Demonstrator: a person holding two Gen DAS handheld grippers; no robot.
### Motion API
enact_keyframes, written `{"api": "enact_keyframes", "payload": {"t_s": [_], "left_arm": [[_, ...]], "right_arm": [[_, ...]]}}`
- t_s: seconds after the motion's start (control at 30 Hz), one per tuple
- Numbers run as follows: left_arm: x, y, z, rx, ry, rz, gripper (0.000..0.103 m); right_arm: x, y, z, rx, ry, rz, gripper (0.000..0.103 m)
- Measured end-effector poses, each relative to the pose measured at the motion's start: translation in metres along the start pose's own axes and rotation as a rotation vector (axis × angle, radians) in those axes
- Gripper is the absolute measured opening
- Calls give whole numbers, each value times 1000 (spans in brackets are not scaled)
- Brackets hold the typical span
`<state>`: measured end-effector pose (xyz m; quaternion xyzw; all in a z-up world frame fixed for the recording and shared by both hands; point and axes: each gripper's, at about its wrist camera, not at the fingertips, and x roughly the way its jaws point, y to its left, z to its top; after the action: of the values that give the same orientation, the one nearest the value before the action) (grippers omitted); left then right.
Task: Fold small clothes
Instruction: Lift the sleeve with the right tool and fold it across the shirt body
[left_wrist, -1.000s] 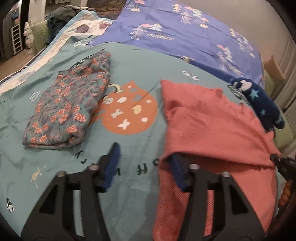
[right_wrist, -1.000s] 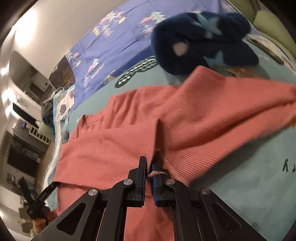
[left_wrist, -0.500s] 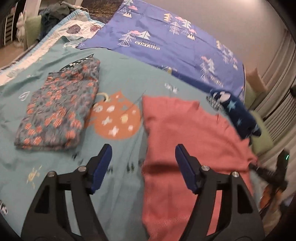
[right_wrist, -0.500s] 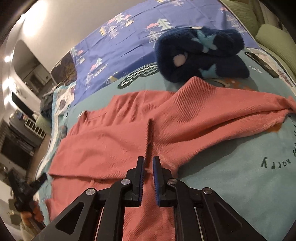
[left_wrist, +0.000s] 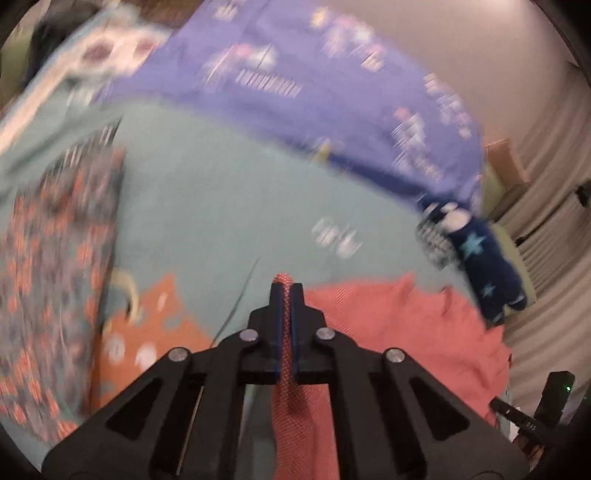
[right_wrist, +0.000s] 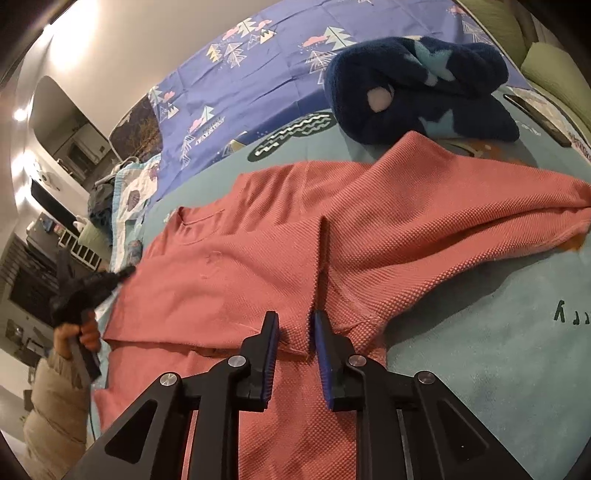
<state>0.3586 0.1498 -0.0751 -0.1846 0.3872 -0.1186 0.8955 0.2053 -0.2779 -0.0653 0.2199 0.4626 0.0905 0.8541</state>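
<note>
On the far left of the bed (left_wrist: 229, 192) lies a flowery cloth (left_wrist: 55, 258). It looks flat and tidy, so it is likely folded already, though the left wrist view is blurry.

Next comes the left claw (left_wrist: 286, 291). It is squeezed tight on an edge of the pink top (left_wrist: 399, 325), and a strip of pink cloth runs between its two fingers. The left hand (right_wrist: 79, 332) holds this claw at the left side of the top.

The pink top (right_wrist: 258, 266) is spread on the teal bed cover (right_wrist: 498, 350). One side is folded over the middle, and a long sleeve reaches out to the right. This top is only partly folded. The sleeve and the lower part probably need to be tucked in.

The right claw (right_wrist: 295, 325) sits over the middle of the top, by a raised crease. Its jaws are opening, and the crease lies between them, but the pads do not seem to press on it.

Past the top, near the far edge, sits a dark blue fuzzy cloth with stars (right_wrist: 417, 88). It is bunched up, so it is not folded yet.

There is bare bed cover between the flowery cloth and the pink top, and more to the right of the sleeve. That gives room to fold. The bed edge runs close along the left hand's side.
</note>
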Motion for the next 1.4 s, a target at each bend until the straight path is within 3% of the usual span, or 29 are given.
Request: {"api": "enact_keyframes", "payload": {"t_s": [0.07, 0.17, 0.2, 0.3, 0.37, 0.5, 0.57, 0.67, 0.7, 0.73, 0.77, 0.8, 0.83, 0.87, 0.97, 1.03, 1.13, 1.23, 1.4], "left_arm": [[2, -6, 6, 50, -21, 53, 5], [16, -1, 7, 95, 15, 149, 5], [15, 4, 6, 85, 23, 148, 5], [1, 16, -1, 16, 36, 88, 24], [-13, 17, -8, 11, 33, 93, 47], [-31, 1, -32, 72, 54, 37, 54], [-29, -7, -45, 128, 80, 66, 60], [-16, -7, -67, 185, 133, 167, 62], [-12, -3, -74, 184, 143, 191, 61], [-17, 0, -76, 181, 110, 182, 50], [-21, 2, -76, 179, 92, 180, 22], [-24, 3, -74, 166, 82, 195, 9], [-28, 6, -72, 151, 75, 299, 2], [-31, 9, -71, 142, 68, 363, 2], [-57, 11, -70, 85, 34, 286, 2], [-75, -3, -71, 102, -8, 241, 2], [-89, -38, -74, 159, -37, 163, 13], [-81, -80, -80, 228, -13, 72, 28], [-52, -135, -108, 292, 88, -22, 35]], "right_arm": [[1, -1, -1, 7, -4, 5, 20], [1, -3, -3, 25, -9, 14, 20], [0, -4, -3, 29, -11, 17, 20], [-7, -8, -6, 36, -20, 18, 20], [-11, -12, -7, 39, -26, 12, 20], [-18, -24, -10, 82, -36, 30, 21], [-19, -27, -10, 108, -36, 51, 21], [-19, -19, -9, 97, -36, 59, 27], [-17, -15, -9, 90, -25, 76, 31], [-14, -12, -8, 90, -16, 85, 33], [-13, -10, -8, 92, -11, 89, 36], [-12, -8, -8, 92, -10, 84, 36], [-13, -7, -8, 92, -15, 77, 36], [-16, -8, -8, 93, -24, 70, 36], [-31, -27, -9, 161, -73, 59, 36], [-46, -55, -11, 256, -123, 52, 37], [-61, -97, -14, 376, -158, -15, 38], [-68, -129, -14, 464, -174, -31, 39], [-78, -177, -9, 597, -245, -55, 39]]}}
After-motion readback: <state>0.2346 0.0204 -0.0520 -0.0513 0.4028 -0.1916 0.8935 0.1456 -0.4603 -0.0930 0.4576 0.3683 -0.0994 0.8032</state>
